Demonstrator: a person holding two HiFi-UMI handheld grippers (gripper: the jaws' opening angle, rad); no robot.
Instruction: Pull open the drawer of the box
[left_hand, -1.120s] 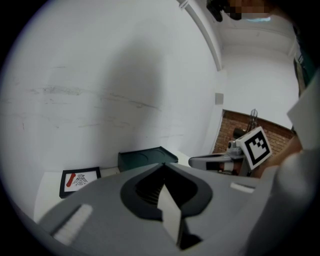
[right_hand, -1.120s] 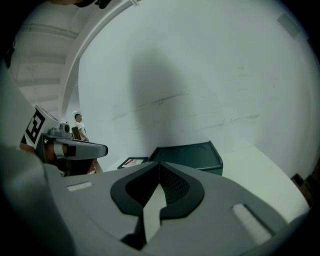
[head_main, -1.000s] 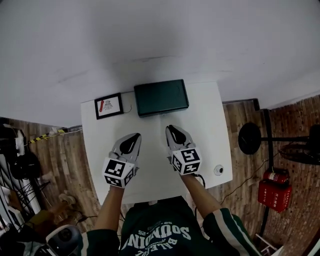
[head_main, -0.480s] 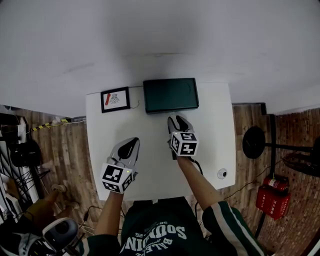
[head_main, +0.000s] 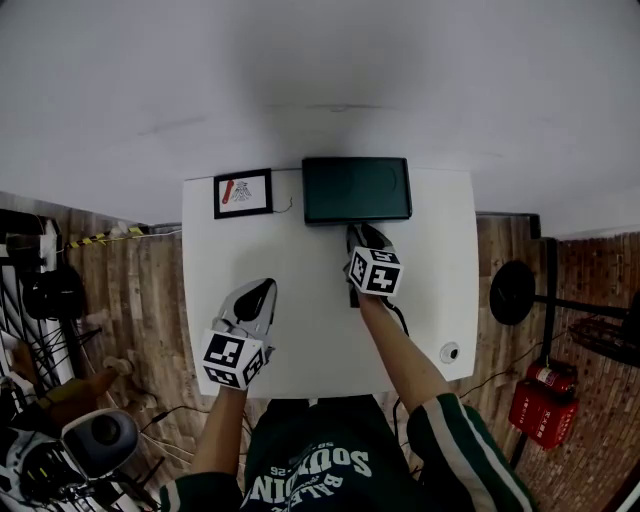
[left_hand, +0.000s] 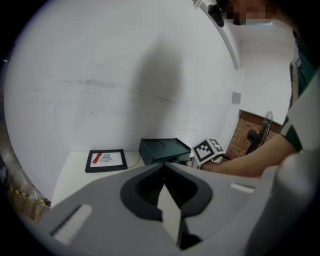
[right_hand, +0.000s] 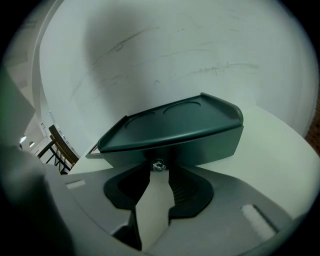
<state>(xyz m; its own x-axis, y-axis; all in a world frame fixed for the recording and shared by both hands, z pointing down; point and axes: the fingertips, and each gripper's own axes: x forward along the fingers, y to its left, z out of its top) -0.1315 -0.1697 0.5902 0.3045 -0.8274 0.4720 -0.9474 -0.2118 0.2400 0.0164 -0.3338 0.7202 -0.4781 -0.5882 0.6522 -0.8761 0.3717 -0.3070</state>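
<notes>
A dark green box (head_main: 356, 189) stands at the back of the white table (head_main: 300, 330), against the wall. In the right gripper view its front (right_hand: 175, 130) fills the middle, with a small shiny drawer knob (right_hand: 159, 165) low on it. My right gripper (head_main: 362, 232) reaches up to the box front; its jaws (right_hand: 159, 169) stand apart on either side of the knob and are closing, with no pad pressing on it. My left gripper (head_main: 255, 292) hovers over the table's left half, away from the box (left_hand: 165, 150), its jaws (left_hand: 164, 166) shut and empty.
A black-framed picture (head_main: 243, 193) lies left of the box, also visible in the left gripper view (left_hand: 105, 159). A small white round object (head_main: 450, 352) sits near the table's right front corner. A black stand (head_main: 513, 292) and a red extinguisher (head_main: 540, 400) are on the wooden floor at right.
My right gripper has moved forward across the table until its tips are at the box front. The left gripper has stayed over the table's left half.
</notes>
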